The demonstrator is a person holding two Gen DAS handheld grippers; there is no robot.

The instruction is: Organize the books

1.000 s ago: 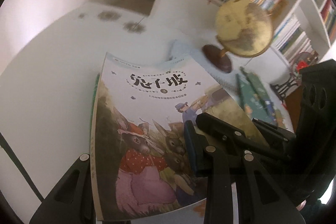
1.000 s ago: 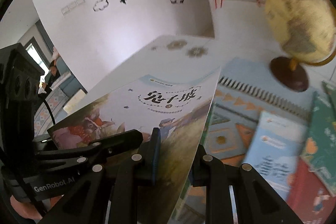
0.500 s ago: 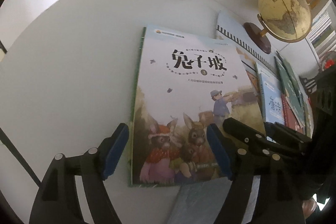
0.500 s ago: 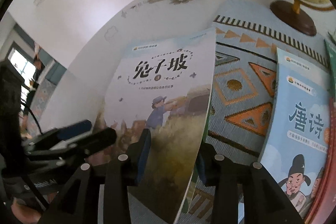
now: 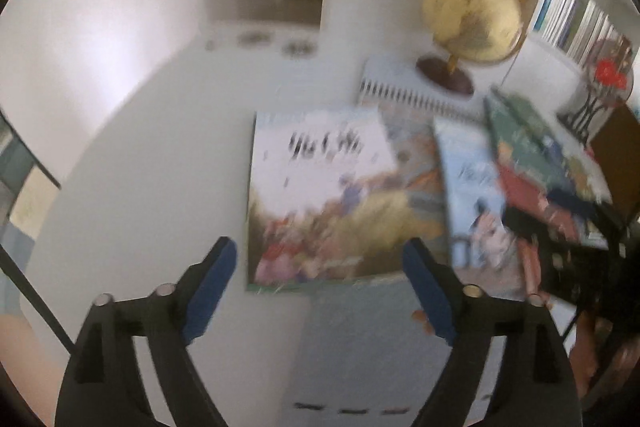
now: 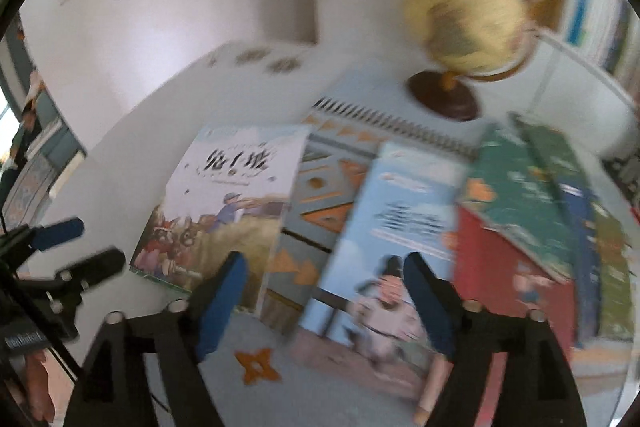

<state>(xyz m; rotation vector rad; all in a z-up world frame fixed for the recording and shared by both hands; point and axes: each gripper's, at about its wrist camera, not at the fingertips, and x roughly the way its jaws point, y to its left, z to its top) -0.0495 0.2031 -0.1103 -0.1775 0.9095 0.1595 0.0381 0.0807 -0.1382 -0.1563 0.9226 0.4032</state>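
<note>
We see both grippers, L [image 5: 316, 283] & R [image 6: 324, 291], jaws opening w/ nothing between; rabbit book [image 5: 324, 195] flat on worktop [image 5: 160, 167] just ahead.

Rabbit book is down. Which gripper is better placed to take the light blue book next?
Right, probably. The right gripper, fingers opening and empty, frames the light blue book. The left gripper, also opening, faces the rabbit book; blue lies off to its right.

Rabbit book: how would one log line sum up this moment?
rabbit book: flat on table | left hand-held gripper: opening, empty | right hand-held gripper: opening, empty
</note>
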